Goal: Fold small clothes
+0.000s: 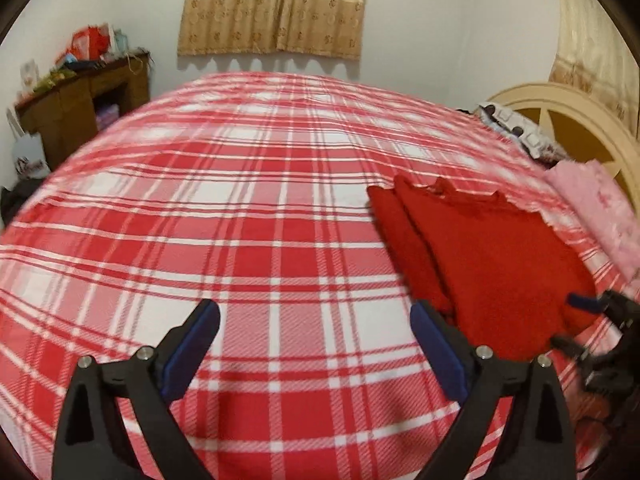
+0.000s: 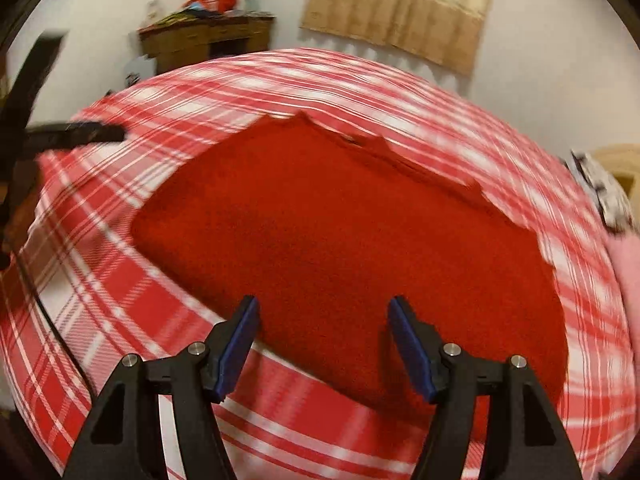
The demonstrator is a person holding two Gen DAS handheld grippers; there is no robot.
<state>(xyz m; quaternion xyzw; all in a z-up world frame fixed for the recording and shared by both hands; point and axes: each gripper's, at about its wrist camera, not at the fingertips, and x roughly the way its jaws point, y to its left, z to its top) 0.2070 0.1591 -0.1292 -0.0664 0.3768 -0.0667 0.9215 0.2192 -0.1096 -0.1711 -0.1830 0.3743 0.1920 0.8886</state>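
A red knitted garment (image 1: 480,260) lies folded flat on the red-and-white plaid bedspread (image 1: 240,220), right of centre in the left wrist view. In the right wrist view the garment (image 2: 340,220) fills the middle, its scalloped edge at the far side. My left gripper (image 1: 315,308) stands wide open over bare bedspread, left of the garment, with nothing between its pads. My right gripper (image 2: 324,304) is open above the garment's near edge; the pads do not press on the cloth. The right gripper (image 1: 572,322) also shows at the garment's near right corner. One of the left fingers (image 2: 96,135) shows at the far left.
A pink cloth (image 1: 600,208) lies at the bed's right side, below a patterned pillow (image 1: 516,128) and a cream headboard (image 1: 560,96). A cluttered wooden cabinet (image 1: 80,108) and a white bag (image 1: 30,156) stand beyond the bed's left edge. A curtain (image 1: 276,8) hangs on the far wall.
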